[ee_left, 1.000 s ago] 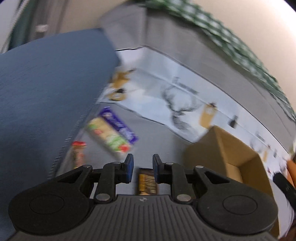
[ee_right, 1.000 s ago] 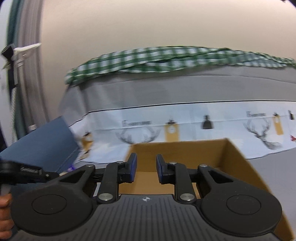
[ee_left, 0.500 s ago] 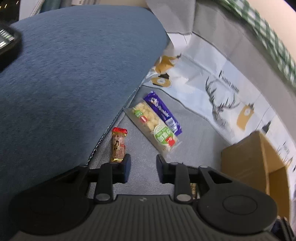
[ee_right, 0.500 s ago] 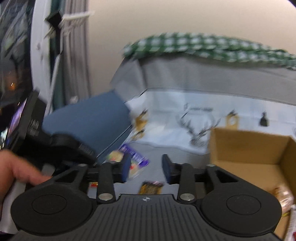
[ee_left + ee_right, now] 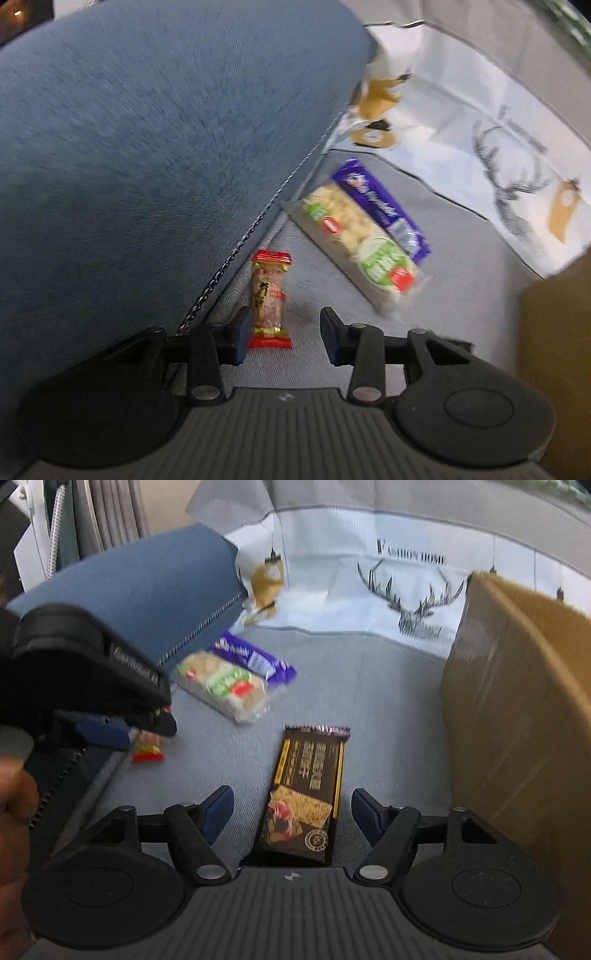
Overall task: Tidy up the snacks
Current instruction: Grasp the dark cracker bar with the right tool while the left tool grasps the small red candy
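Note:
Several snacks lie on a grey sofa seat. A small red-ended snack bar lies between the open fingers of my left gripper, close to the left finger. A clear pack of pale puffs and a purple bar lie beyond it. In the right wrist view a dark brown and gold biscuit pack lies between the wide-open fingers of my right gripper. The left gripper shows there over the red snack.
A blue cushion rises at the left, right beside the red snack. A cardboard box stands at the right, close to my right gripper. A white deer-print cloth covers the sofa back.
Both grippers have swung down to the seat and opened wider. The left one has come around the red snack; the right one has come from the box to around the brown pack.

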Tool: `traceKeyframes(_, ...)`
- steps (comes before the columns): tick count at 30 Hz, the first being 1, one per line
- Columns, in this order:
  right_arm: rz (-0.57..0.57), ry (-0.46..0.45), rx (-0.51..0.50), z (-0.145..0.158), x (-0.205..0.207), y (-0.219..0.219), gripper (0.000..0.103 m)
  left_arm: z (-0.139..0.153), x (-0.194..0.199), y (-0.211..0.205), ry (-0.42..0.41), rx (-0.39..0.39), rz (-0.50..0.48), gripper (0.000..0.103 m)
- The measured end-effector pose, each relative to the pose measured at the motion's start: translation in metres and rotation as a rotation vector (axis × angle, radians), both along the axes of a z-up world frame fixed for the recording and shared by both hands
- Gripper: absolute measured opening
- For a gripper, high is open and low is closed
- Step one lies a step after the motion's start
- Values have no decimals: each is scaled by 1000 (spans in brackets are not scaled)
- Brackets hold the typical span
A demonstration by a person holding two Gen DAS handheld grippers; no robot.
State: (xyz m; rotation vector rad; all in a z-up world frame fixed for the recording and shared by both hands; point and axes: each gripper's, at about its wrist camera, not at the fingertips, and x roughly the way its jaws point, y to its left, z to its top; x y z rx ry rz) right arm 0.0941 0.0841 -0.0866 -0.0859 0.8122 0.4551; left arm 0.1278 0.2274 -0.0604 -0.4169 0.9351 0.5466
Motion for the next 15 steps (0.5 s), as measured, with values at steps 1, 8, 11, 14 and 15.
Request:
traceKeyframes(1,-1,11,-18,-4,2,-1,71,-4,4,3,1,-7,23,45)
traceKeyframes(8,13,-16,-17,-3,0,-10,41,-10,13,1,18,45,35,21)
traceKeyframes(11,24,-4,8,-1,-5,-14,41,-4,2,4,-10,-7,12,20)
traceKeyframes(14,70,-21,5,3,-16,-14,41,6,-13,3,-40,-70,-57,19)
traceKeyframes(15,87,-20,10,5,-21,-15,41,9,-19,3,-52,-92,-77,19)
